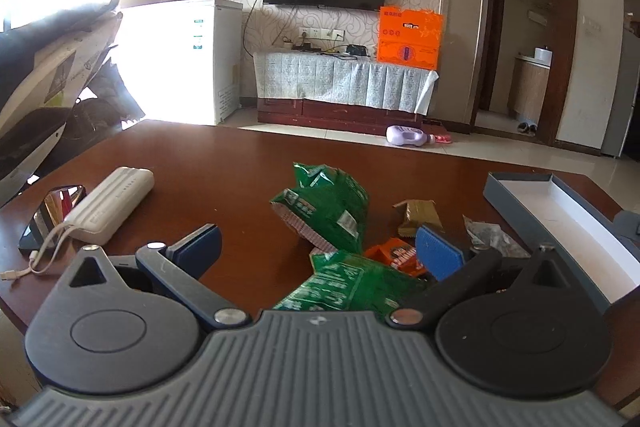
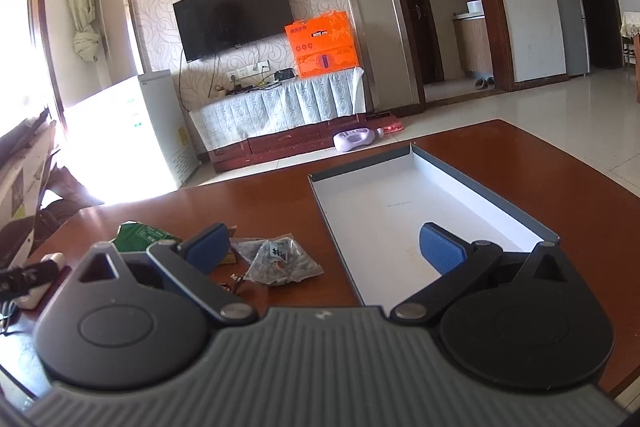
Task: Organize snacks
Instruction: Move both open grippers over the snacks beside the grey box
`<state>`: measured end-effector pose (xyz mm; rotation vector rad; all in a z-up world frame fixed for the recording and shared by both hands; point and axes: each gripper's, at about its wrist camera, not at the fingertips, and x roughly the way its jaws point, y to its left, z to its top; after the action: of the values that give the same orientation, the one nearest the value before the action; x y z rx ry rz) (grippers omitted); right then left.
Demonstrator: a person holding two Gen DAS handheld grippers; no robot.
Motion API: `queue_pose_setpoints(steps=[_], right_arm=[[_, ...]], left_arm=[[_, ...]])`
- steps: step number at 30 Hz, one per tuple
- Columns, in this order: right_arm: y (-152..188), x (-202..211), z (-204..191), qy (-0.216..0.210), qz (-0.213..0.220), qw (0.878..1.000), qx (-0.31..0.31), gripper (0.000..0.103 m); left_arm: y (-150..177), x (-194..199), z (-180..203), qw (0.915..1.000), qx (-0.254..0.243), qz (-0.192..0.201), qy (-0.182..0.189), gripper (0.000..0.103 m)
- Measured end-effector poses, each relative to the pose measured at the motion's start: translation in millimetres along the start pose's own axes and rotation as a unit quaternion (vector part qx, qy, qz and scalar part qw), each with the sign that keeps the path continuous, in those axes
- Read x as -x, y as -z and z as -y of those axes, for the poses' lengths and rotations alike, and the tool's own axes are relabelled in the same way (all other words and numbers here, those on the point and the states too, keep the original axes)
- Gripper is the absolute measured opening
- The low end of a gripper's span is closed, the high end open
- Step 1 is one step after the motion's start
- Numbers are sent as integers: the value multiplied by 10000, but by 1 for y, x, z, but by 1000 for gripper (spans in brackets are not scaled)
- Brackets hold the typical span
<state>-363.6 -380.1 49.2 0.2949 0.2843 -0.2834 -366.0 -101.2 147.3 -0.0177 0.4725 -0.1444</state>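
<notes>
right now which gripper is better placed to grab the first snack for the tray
Left, probably. The left gripper is open, with the green snack bags straight ahead between its fingers. The right gripper is open over the edge of the empty tray, with only the clear packet nearby.

The left gripper (image 1: 318, 245) is held above the brown table (image 1: 224, 163) with its jaws spread wide. Between the blue pads (image 1: 436, 251) lie two green snack bags (image 1: 324, 211), one beyond the other, with an orange packet (image 1: 394, 255) beside them. A gold-brown wrapped bar (image 1: 418, 217) and what appears to be a clear packet (image 1: 490, 235) are positioned to the right, near the open shallow box (image 1: 516, 183). A white power bank (image 1: 110, 203) and a phone (image 1: 50, 217) are located at the left.
</notes>
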Motion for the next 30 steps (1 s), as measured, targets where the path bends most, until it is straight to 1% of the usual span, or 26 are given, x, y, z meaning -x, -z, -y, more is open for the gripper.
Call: queue_pose_setpoints(steps=[3,10,14,19,22,30], right_arm=[[0,1,2,-13,-50,10000,-30,103],[6,4,-8,-89,-168,9994,279,103],[9,2,-16,-171,-241,9984,477,103],[17,1,-34,-266,-331,9949,911,103],[23,2,-44,-286,-406,9924,1127,103],[31,1,-54,-428,-557,9884,1347,103]], left_arm=[[1,-8,0,9997,-200,-159,-25,103],[-1,-11,1,9994,-335,26,112,103],[-1,-15,1,9979,-540,-165,312,103],[4,-22,-3,9979,-509,-175,370,103],[11,-32,-4,9981,-397,-343,317,103],[22,-51,-5,9977,-332,-485,337,103]])
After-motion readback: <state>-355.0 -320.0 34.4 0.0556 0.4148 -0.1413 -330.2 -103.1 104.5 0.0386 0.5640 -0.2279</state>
